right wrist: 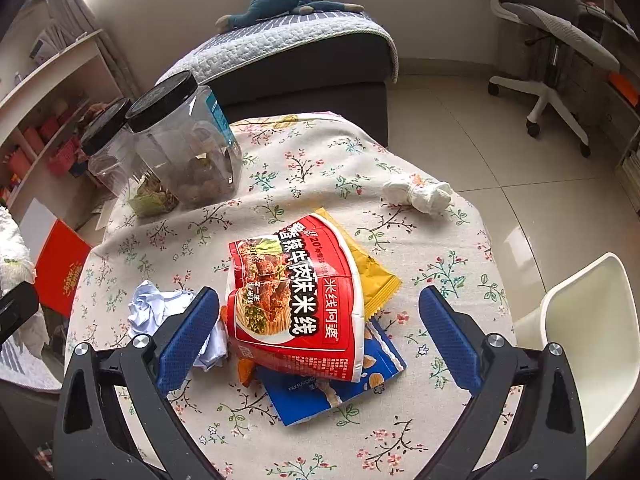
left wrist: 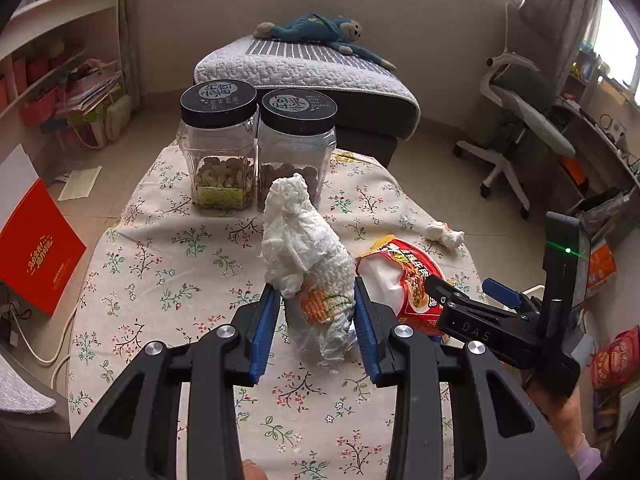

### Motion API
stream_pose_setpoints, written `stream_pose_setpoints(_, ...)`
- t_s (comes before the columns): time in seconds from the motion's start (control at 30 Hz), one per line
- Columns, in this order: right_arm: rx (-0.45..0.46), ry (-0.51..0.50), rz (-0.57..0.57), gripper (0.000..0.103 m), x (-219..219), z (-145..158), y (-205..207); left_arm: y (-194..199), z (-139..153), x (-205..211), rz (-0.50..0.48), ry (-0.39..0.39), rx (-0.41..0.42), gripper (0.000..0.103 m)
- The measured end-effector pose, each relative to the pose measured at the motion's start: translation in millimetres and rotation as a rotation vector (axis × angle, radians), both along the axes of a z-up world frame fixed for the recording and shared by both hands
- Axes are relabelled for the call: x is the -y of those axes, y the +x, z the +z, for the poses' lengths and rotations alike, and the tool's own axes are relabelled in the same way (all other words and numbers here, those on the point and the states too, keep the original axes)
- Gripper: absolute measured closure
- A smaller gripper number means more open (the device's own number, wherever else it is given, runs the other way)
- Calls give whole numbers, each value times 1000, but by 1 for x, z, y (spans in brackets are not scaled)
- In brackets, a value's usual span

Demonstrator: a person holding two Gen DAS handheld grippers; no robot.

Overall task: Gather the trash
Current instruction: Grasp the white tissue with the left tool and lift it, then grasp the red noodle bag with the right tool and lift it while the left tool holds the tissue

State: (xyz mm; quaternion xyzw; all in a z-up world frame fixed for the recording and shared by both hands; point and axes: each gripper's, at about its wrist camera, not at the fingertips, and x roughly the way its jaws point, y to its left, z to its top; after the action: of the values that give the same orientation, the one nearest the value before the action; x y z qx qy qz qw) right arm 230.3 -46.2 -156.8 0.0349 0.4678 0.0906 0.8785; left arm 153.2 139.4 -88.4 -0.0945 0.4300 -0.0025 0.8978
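Left gripper [left wrist: 316, 316]: blue pads closed on a crumpled white tissue wad [left wrist: 304, 256], long axis running up and away from the jaws, lifted clear of the floral tablecloth [left wrist: 168, 264]. Right gripper [right wrist: 320, 336]: jaws spread wide, nothing held, straddling the red noodle packet [right wrist: 296, 304], which lies directly ahead atop a yellow sachet [right wrist: 376, 276] and blue wrapper [right wrist: 320, 396]. Nearer hand for the packet: right. Beyond, a twisted tissue [right wrist: 420, 194] near the table's far right edge; crumpled paper [right wrist: 160, 308] just beside the left finger.

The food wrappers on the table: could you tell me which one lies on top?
The red noodle packet; the yellow wrapper and blue wrapper poke out beneath it.
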Motion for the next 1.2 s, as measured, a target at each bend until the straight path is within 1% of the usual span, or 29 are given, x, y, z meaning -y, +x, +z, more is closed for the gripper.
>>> stream_pose_setpoints(0.07, 0, -24, 0, 7, -4, -3, 4, 3, -3, -4, -7, -13, -8, 66)
stream_pose_setpoints(0.17, -25, 12, 14, 7, -7, -7, 10, 4, -4, -6, -16, -40, -6, 66)
stream_pose_setpoints(0.4, -61, -6, 29, 7, -16, -19, 18, 6, -4, -6, -30, -48, 4, 65)
stream_pose_setpoints(0.5, -88, -15, 55, 7, -22, -26, 18, 7, -4, -8, -27, -53, 6, 65)
stream_pose_setpoints(0.6, -72, -39, 65, 8, -27, -26, 14, 7, -4, -8, -22, -43, 13, 65)
stream_pose_setpoints(0.63, -68, -36, 67, 13, -27, -25, 14, 8, -4, -9, -18, -37, 18, 65)
stream_pose_setpoints(0.77, -58, -3, 69, 15, -24, -21, 11, 7, -3, -9, 3, -8, 47, 66)
stream_pose_setpoints(0.87, -37, 31, 67, 16, -20, -12, 8, 5, -1, -10, 20, 17, 75, 66)
stream_pose_setpoints(1.0, -29, 141, 66, 16, -12, 3, 6, 4, 3, -12, 43, 25, 98, 66)
stream_pose_setpoints(1.07, -47, 229, 66, 16, -7, 8, 7, 3, 7, -15, 58, 16, 112, 66)
stream_pose_setpoints(1.1, -62, 291, 64, 16, -3, 10, 7, 2, 9, -16, 65, 11, 120, 66)
stream_pose_setpoints(1.2, -129, 526, 59, 16, 11, 9, 9, -1, 15, -21, 85, -5, 141, 66)
